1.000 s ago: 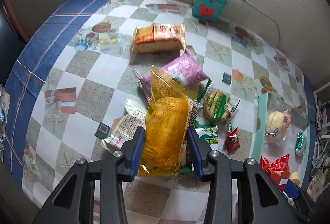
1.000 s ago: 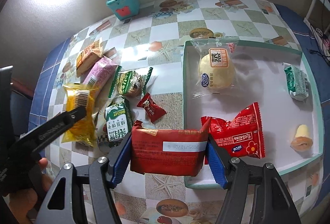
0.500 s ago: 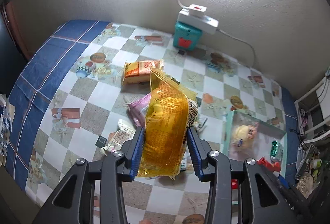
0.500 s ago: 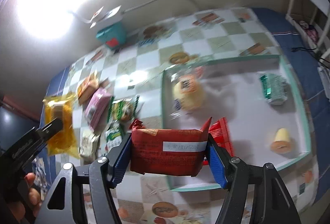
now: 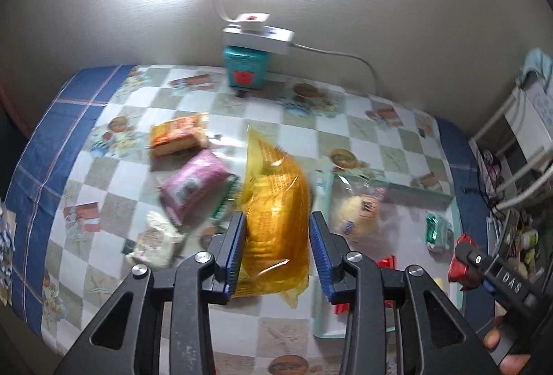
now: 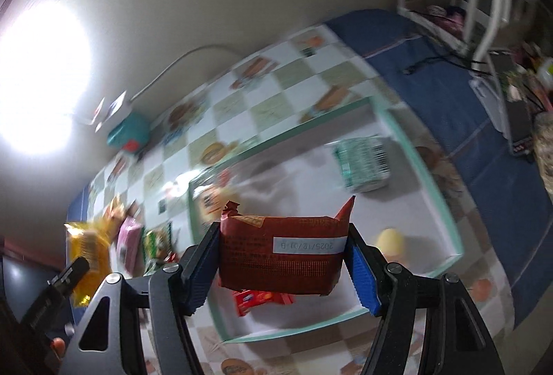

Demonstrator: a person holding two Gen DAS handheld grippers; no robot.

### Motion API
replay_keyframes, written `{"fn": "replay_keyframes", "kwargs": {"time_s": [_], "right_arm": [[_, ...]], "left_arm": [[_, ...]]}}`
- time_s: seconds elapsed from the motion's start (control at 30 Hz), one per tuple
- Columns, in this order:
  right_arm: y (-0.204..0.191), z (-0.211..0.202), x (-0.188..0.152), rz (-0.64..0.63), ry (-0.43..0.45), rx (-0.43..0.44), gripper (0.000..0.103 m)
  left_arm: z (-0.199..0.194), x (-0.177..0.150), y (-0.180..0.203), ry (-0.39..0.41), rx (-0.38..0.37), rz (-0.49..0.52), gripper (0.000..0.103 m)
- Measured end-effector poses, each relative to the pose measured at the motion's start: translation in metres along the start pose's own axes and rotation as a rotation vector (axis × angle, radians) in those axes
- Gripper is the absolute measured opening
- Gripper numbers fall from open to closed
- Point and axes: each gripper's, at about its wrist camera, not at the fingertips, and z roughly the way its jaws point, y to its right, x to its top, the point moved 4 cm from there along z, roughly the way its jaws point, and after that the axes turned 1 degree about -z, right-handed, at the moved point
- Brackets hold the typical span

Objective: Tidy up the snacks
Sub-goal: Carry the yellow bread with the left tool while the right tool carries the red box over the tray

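yellow packet (image 5: 274, 223) clamped between left gripper (image 5: 278, 252) jaws — aloft.

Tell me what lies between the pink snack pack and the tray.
In the left wrist view, the yellow packet held in the left gripper hangs between the pink snack pack and the tray, hiding the table there.

Yellow snack bag (image 5: 274, 219) upright in jaws, red packet (image 6: 281, 254) held above tray (image 6: 446, 202)

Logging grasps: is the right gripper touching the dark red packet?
Touching. The right wrist view shows the right gripper with both blue pads pressed against the ends of the dark red packet.
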Motion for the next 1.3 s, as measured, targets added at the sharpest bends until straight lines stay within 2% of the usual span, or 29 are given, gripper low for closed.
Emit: {"fn": "replay_keyframes", "kwargs": {"time_s": [0.13,0.2,0.27,0.4,0.47,0.53,0.63,0.87,0.97,1.03,1.2,1.3], "right_arm": [[0.025,-0.003,0.006,0.049,0.014,-0.026,0.07],[0.036,-0.001,0.007,0.069,0.006,-0.035,0.07],[0.043,0.0,0.008,0.085,0.0,-0.035,0.07],[0.051,0.005,0.007,0.09,-0.014,-0.043,0.07],[0.052,0.008,0.006,0.093,-0.025,-0.039,0.07],[0.051,0.012,0.005,0.093,-0.033,-0.035,0.07],[0.048,0.015,0.003,0.085,-0.043,-0.029,0.07],[0.047,0.022,-0.001,0.089,-0.063,-0.031,0.07],[0.047,0.023,-0.001,0.09,-0.068,-0.033,0.07],[0.046,0.024,-0.002,0.088,-0.069,-0.032,0.07],[0.046,0.024,-0.002,0.088,-0.07,-0.03,0.07],[0.046,0.025,-0.002,0.09,-0.073,-0.029,0.07]], "left_arm": [[0.008,-0.008,0.04,0.004,-0.037,0.089,0.031],[0.019,-0.015,0.057,-0.028,-0.053,0.131,0.026],[0.03,-0.02,0.065,-0.059,-0.062,0.144,0.026],[0.049,-0.025,0.054,-0.105,-0.04,0.1,0.026],[0.057,-0.025,0.04,-0.12,0.011,0.072,0.027],[0.065,-0.027,0.027,-0.137,0.048,0.049,0.038],[0.081,-0.032,0.016,-0.184,0.018,0.012,0.041],[0.114,-0.053,0.023,-0.247,0.058,0.045,0.041],[0.119,-0.058,0.029,-0.243,0.053,0.061,0.041],[0.119,-0.059,0.032,-0.231,0.057,0.073,0.037],[0.113,-0.052,0.025,-0.222,0.058,0.035,0.035],[0.099,-0.042,0.026,-0.182,0.047,0.025,0.035]]}}
